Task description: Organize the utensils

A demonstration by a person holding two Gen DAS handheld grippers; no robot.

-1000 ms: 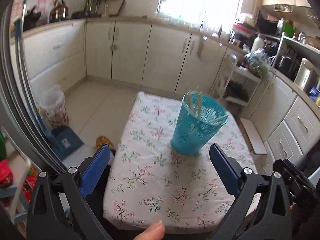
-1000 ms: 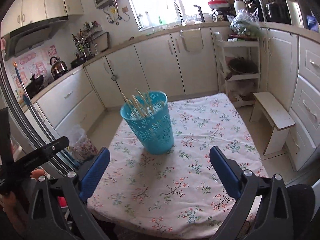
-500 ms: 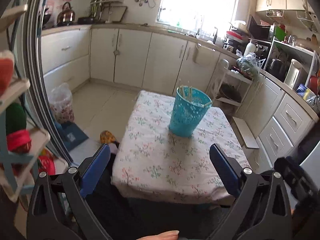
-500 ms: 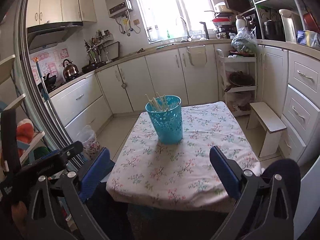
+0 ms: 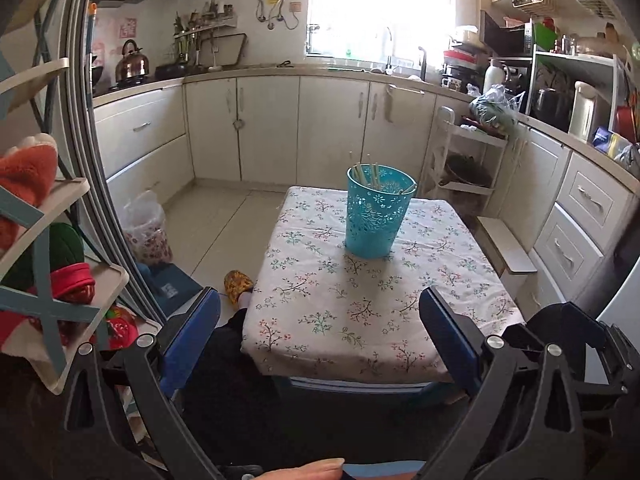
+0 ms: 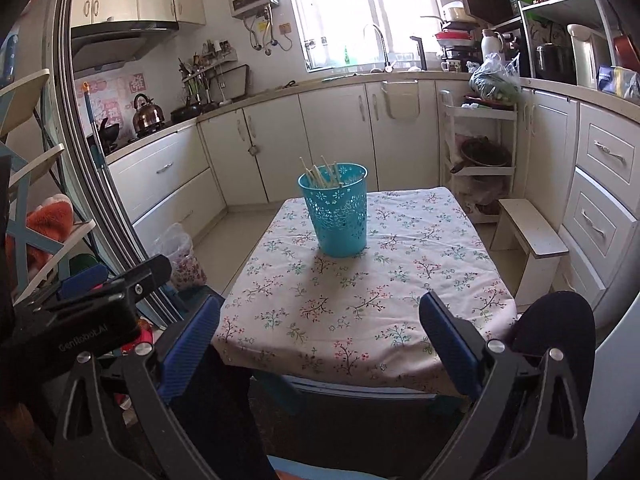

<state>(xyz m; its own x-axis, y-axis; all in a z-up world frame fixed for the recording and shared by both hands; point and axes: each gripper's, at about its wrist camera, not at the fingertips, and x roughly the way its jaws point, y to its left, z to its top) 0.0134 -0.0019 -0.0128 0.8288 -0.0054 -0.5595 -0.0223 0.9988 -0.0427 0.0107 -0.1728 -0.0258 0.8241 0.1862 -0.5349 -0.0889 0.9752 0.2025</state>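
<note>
At lower left of the left wrist view: one blue pad of the left gripper (image 5: 320, 340), its partner far off at lower right, jaws spread wide with nothing between them. Above the left pad, a yellow slipper (image 5: 238, 284) on the floor just beside the near left corner of the table (image 5: 340, 320), which wears a floral cloth. Right of centre, toward the far side of that cloth: the blue basket (image 5: 376, 216), upright, holding a bundle of pale chopsticks (image 5: 370, 172) that lean against its rim. No loose utensil anywhere on the cloth in this view.

Across the right wrist view, much the same order. Far left, dark body of the other tool and a shelf rack (image 6: 36, 184). Lower left and lower right, blue pads of the right gripper (image 6: 320, 340), likewise parted wide and empty, short of the near table edge. Centre of frame: basket with the sticks standing in it. Right of the table, a small white stool (image 6: 528, 236) on the floor.

Judged from this: sorting looks finished or nearly so, since every visible utensil sits in the basket and both tools hang well apart from it, back from the table. Nothing left to collect, as far as these views show; anything beyond the frame cannot be told.
</note>
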